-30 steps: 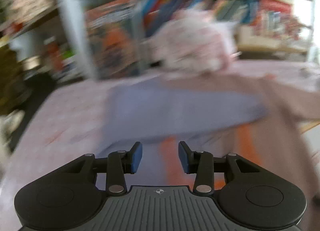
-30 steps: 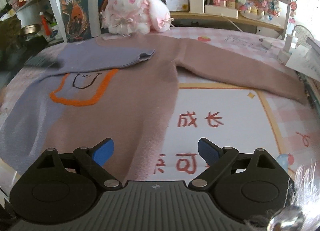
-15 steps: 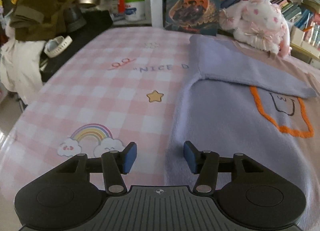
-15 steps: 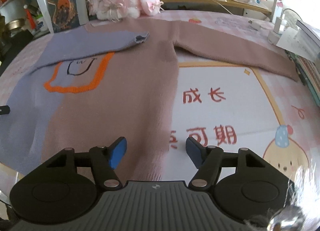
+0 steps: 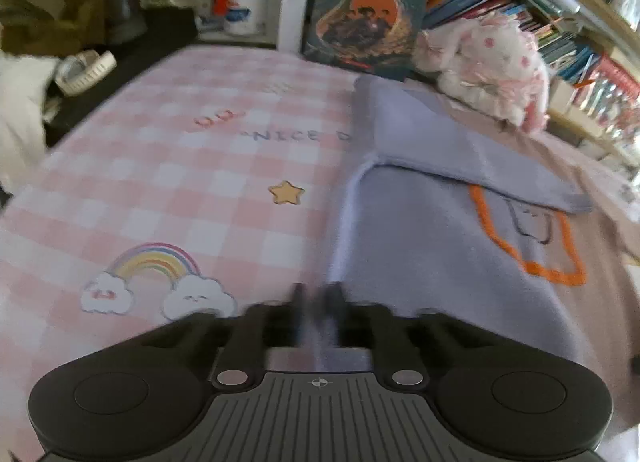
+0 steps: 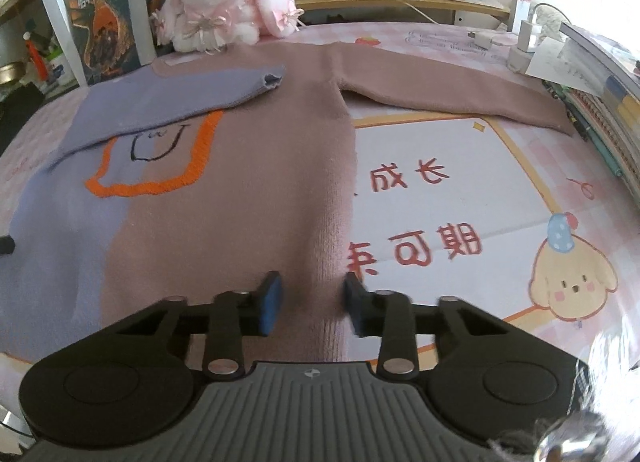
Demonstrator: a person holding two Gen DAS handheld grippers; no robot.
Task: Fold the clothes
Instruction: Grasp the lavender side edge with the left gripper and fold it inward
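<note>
Already one sleeve (image 6: 176,98) of the sweater (image 6: 240,198) is folded across the chest, and the garment is spread flat on the counter (image 5: 168,190), which is covered by a pink checked cloth. The other sleeve (image 6: 452,92) is still stretched out to the side, near the books (image 6: 600,102) at the counter's edge.

The left gripper (image 5: 316,302) is seen at the lavender side edge of the sweater near the hem. Its jaws are blurred, but they are drawn together to almost nothing, and a thin ridge of lavender knit appears to be pinched between them.

The right gripper (image 6: 312,302) is set over the brown hem corner. Its jaws are closing, with a raised ridge of brown knit between them; whether the pads are pressing on it yet cannot be told, since some gap is still visible on each side.

Several risks are judged from this. If the lift is begun before the right jaws have bitten, that corner could be dropped and the fold skewed. Only the top layer might be caught, so the back layer would be left behind. An uneven lift could also disturb the sleeve that is already folded. The plush toy (image 6: 224,2) near the collar could be nudged if the hem is carried too far.
</note>
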